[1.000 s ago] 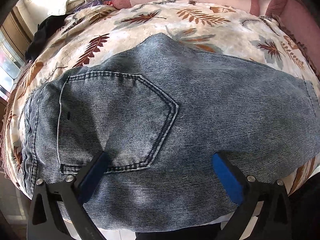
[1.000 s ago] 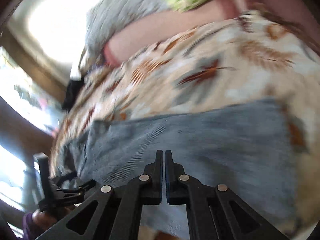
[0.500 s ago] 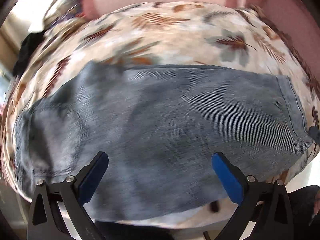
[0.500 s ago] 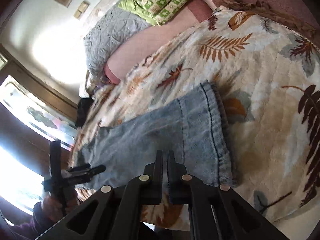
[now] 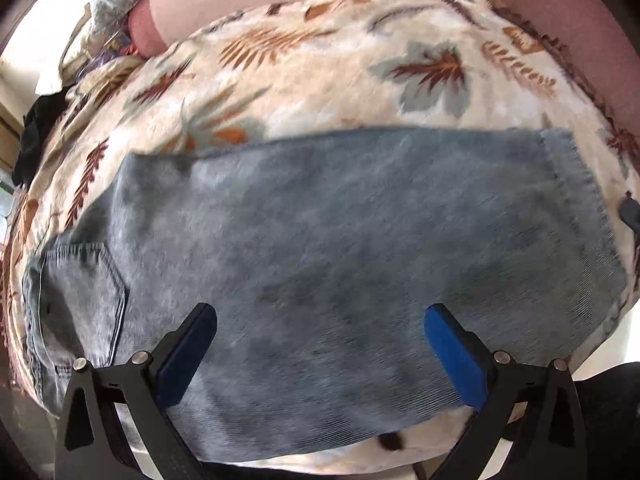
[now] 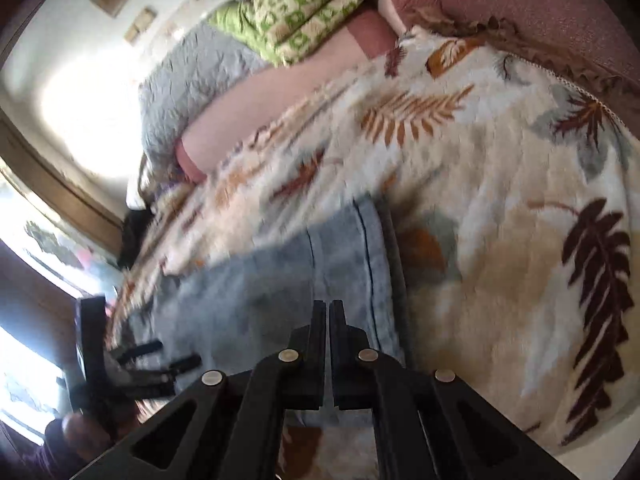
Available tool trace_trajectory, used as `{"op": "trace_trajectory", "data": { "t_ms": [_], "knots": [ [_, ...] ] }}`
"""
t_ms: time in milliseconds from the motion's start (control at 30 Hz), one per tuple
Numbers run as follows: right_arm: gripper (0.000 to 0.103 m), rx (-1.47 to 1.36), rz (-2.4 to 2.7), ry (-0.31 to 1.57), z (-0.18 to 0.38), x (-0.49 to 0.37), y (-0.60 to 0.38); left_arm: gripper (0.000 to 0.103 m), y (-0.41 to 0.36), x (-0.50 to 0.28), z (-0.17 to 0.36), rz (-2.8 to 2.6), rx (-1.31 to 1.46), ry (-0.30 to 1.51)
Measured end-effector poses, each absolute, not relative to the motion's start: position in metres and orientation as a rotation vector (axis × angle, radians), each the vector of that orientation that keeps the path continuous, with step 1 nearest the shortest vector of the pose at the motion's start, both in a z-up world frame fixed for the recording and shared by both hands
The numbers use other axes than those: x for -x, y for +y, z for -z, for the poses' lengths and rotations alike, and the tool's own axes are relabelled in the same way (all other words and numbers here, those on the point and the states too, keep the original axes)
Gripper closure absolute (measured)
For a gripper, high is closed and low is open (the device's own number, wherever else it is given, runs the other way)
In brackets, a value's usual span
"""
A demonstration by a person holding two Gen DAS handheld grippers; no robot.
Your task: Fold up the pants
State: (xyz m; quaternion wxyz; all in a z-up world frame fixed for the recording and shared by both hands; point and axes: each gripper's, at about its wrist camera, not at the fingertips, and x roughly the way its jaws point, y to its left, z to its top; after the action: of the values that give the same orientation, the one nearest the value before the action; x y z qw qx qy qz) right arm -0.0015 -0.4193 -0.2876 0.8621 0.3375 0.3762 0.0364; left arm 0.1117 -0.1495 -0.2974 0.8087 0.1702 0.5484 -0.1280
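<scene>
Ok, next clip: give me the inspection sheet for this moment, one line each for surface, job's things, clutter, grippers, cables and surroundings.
Surface: bed covered by a cream blanket with a leaf print.
Job's things: blue jeans lying flat on the blanket, back pocket at the left of the left wrist view, hem toward the right gripper.
Clutter: dark cloth at the bed's far left edge; green patterned cloth and grey quilt at the head end.
Grippers: left gripper over the jeans, jaws wide apart, nothing between them; right gripper near the hem, jaws shut, holding nothing.
Cables: nothing seen.
Surroundings: bright window at left, pale wall.
</scene>
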Motion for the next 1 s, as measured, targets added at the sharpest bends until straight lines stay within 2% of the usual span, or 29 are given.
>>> {"op": "trace_trajectory", "data": {
  "t_ms": [267, 500, 767, 1000],
  "knots": [
    [0.098, -0.751, -0.067, 0.799, 0.293, -0.053, -0.424, 0.000, -0.204, -0.134, 0.298, 0.280, -0.438, 1.113],
    [0.100, -0.667, -0.031, 0.934, 0.321, -0.097, -0.412, 0.000, -0.228, -0.170, 0.319, 0.216, -0.463, 1.114],
    [0.100, -0.710, -0.024, 0.895, 0.325, -0.111, -0.428, 0.000, -0.231, -0.187, 0.324, 0.198, -0.427, 1.118],
    [0.097, -0.756, -0.069, 0.790, 0.296, -0.084, -0.438, 0.000, -0.221, -0.165, 0.302, 0.219, -0.417, 1.054]
  ]
}}
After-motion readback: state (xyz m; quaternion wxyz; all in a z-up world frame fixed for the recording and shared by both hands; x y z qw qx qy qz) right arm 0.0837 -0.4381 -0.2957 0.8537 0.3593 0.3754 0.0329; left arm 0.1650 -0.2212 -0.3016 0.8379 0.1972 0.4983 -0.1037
